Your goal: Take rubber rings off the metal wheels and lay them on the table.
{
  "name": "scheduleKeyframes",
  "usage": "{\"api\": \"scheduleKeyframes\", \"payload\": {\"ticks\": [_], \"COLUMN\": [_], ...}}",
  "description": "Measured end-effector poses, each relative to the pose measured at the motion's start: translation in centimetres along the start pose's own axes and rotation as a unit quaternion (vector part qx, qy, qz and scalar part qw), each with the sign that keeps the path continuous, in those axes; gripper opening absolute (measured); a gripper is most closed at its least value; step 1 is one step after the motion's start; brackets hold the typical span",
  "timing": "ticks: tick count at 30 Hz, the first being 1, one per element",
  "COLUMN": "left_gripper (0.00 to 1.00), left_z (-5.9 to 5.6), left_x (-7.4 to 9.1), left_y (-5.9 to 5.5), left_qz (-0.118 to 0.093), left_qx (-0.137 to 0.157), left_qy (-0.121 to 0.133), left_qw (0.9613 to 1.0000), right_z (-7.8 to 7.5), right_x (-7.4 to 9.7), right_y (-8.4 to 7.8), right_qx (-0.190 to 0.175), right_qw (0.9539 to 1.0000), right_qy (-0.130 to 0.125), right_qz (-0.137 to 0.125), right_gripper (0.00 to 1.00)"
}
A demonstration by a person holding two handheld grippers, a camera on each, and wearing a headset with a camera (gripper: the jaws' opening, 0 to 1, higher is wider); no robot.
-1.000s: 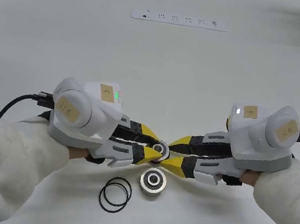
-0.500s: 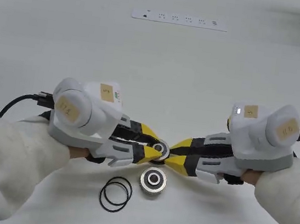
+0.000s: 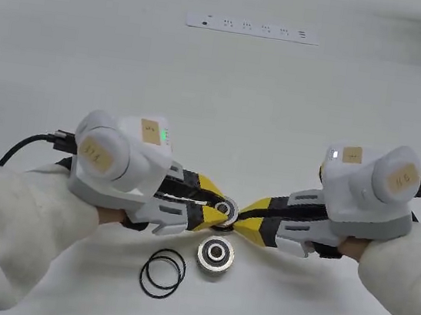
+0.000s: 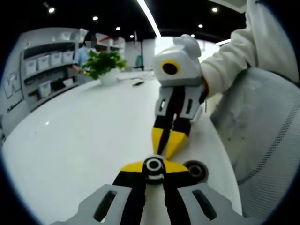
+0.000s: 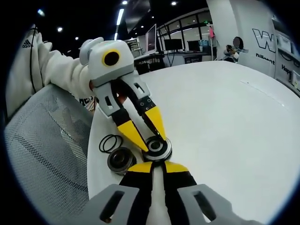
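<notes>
My left gripper (image 3: 219,209) is shut on a small metal wheel (image 3: 225,208) and holds it just above the white table (image 3: 217,104). My right gripper (image 3: 243,216) faces it with its yellow tips pinched together at the wheel's right rim, on the black rubber ring there. In the right gripper view my own jaws (image 5: 157,164) meet at the wheel (image 5: 157,149), which the left gripper (image 5: 143,129) clamps from above. A second metal wheel (image 3: 215,254) lies flat on the table below. Two loose black rubber rings (image 3: 162,273) overlap to its left.
A white power strip (image 3: 251,28) lies at the far side of the table. A black cable (image 3: 22,144) trails off to the left. The table's front edge runs just below the rings. A potted plant (image 4: 105,63) stands at the far end.
The right gripper's jaws, slightly apart a second ago, have closed at the rim of the held wheel. The left gripper and the things on the table have stayed put.
</notes>
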State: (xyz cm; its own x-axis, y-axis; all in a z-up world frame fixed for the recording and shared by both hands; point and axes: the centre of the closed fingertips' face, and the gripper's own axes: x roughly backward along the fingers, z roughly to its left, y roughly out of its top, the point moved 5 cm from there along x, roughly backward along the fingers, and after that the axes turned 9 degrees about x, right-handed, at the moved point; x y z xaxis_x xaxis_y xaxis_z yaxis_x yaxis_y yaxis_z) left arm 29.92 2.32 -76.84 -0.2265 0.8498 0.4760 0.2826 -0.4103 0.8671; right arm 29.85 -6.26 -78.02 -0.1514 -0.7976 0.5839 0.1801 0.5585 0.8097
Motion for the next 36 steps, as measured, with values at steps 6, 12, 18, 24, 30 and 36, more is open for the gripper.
{"api": "scheduleKeyframes", "payload": {"ticks": [6,12,18,24,30,36], "left_gripper": [0.15,0.14,0.14,0.14,0.14,0.14], "left_z": [0.02,0.04,0.08,0.13,0.12,0.11], "left_x": [0.01,0.0,-0.03,-0.01,0.02,0.01], "left_y": [0.01,0.04,0.05,0.03,0.0,-0.04], "left_qz": [-0.001,-0.002,-0.003,-0.004,-0.005,-0.006], "left_qx": [0.0,-0.002,-0.002,-0.003,-0.004,-0.004], "left_qy": [0.001,0.002,0.002,0.003,0.004,0.003], "left_qw": [1.0,1.0,1.0,1.0,1.0,1.0], "right_z": [-0.05,-0.34,-0.38,-0.6,-0.82,-0.79], "right_x": [0.06,0.2,0.26,0.4,0.59,0.68], "right_y": [-0.04,-0.13,-0.15,-0.17,-0.2,-0.13], "right_qx": [-0.007,-0.045,-0.066,-0.091,-0.124,-0.149], "right_qw": [1.0,0.9989,0.9977,0.9957,0.9919,0.9883], "right_qy": [-0.001,-0.006,-0.006,-0.007,-0.009,-0.009], "right_qz": [0.001,-0.005,-0.009,-0.016,-0.025,-0.034], "right_gripper": [0.03,0.0,0.0,0.0,0.0,0.0]}}
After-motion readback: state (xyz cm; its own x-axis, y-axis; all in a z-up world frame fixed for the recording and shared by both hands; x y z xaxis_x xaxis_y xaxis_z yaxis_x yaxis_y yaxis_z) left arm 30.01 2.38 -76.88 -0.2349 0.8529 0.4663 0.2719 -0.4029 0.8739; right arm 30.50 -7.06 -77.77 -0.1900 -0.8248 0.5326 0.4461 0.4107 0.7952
